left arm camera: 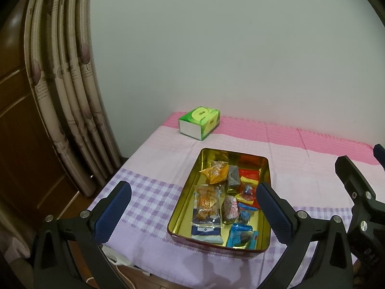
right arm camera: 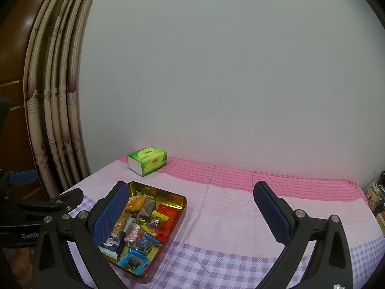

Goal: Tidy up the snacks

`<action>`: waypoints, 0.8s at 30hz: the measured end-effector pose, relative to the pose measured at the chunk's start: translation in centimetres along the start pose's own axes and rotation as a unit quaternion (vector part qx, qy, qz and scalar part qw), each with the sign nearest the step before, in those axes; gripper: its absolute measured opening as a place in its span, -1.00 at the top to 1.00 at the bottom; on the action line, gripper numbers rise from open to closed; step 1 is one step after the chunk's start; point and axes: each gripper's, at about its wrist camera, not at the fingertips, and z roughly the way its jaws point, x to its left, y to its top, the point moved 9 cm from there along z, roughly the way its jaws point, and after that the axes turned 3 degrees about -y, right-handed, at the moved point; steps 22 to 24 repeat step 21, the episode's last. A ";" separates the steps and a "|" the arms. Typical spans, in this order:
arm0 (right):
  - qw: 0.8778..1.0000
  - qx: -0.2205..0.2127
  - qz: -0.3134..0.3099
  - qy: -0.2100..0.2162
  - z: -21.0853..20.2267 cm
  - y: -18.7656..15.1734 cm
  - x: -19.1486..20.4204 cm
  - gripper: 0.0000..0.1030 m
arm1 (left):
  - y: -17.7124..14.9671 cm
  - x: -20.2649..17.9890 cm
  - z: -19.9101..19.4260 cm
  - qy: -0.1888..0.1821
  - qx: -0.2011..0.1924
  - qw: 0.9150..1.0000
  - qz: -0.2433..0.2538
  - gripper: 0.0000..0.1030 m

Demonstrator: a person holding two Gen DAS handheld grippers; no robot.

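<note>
A gold tin box [left arm camera: 192,180] with a red outside sits on the pink and purple tablecloth, holding several wrapped snacks: an orange pack [left arm camera: 215,172], a long clear cracker pack [left arm camera: 207,207], blue packs [left arm camera: 240,237] and a red pack [left arm camera: 250,175]. My left gripper [left arm camera: 193,213] is open and empty, raised above the near end of the tin. The tin also shows in the right wrist view [right arm camera: 179,201] at lower left. My right gripper [right arm camera: 190,214] is open and empty, to the right of the tin.
A green tissue box [left arm camera: 199,121] stands at the table's back left by the wall; it also shows in the right wrist view [right arm camera: 148,160]. Striped curtains [left arm camera: 65,96] hang at the left. The table's left and near edges are close. Small items sit past the table's right end [right arm camera: 375,197].
</note>
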 end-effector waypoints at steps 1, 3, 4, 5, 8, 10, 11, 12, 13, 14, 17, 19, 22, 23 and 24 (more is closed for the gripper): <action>1.000 0.004 0.002 0.000 0.2 -0.2 -0.2 -0.99 | -0.1 0.1 0.0 -0.002 0.001 1.000 -0.001 -0.99; 1.000 0.015 0.007 -0.003 0.6 -0.9 -0.8 -0.99 | -0.4 0.2 0.3 -0.011 0.012 1.000 -0.008 -0.99; 1.000 0.021 0.010 -0.005 0.8 -1.3 -1.2 -0.99 | -0.5 0.3 0.4 -0.013 0.017 1.000 -0.010 -0.99; 1.000 0.026 0.013 -0.007 0.9 -1.6 -1.6 -0.99 | -0.6 0.4 0.6 -0.014 0.020 1.000 -0.011 -0.99; 0.999 0.036 0.016 -0.014 1.3 -2.6 -2.8 -0.99 | -0.7 0.4 0.8 -0.006 0.023 1.000 -0.005 -0.99; 0.999 0.039 0.010 -0.018 1.5 -3.1 -3.7 -0.99 | -0.8 0.3 0.9 -0.005 0.025 1.000 -0.002 -0.99; 0.999 0.043 0.008 -0.020 1.7 -3.4 -4.3 -0.99 | -0.8 0.3 1.1 -0.004 0.027 1.000 0.000 -0.99; 0.998 0.049 0.007 -0.025 2.0 -3.9 -5.2 -0.99 | -0.9 0.3 1.2 -0.003 0.029 1.000 0.002 -0.99; 0.998 0.056 0.006 -0.032 2.4 -4.3 -6.2 -0.99 | -1.0 0.3 1.3 -0.005 0.030 1.000 0.003 -1.00; 0.997 0.068 0.006 -0.037 3.0 -5.0 -7.6 -0.99 | -0.9 0.2 1.4 -0.006 0.027 1.000 0.004 -0.99; 0.993 0.107 0.013 -0.055 4.9 -6.9 -11.8 -0.98 | -1.0 0.0 1.5 0.002 0.022 1.000 0.014 -1.00; 0.987 0.142 0.025 -0.074 6.5 -8.8 -15.9 -0.98 | -1.0 -0.2 1.5 0.003 0.021 1.000 0.018 -1.00; 0.978 0.181 0.028 -0.099 8.1 -11.0 -20.0 -0.98 | -1.0 -0.3 1.6 0.010 0.023 0.999 0.025 -1.00; 0.978 0.181 0.028 -0.099 8.1 -11.0 -20.0 -0.98 | -1.0 -0.3 1.6 0.010 0.023 0.999 0.025 -1.00; 0.978 0.181 0.028 -0.099 8.1 -11.0 -20.0 -0.98 | -1.0 -0.3 1.6 0.010 0.023 0.999 0.025 -1.00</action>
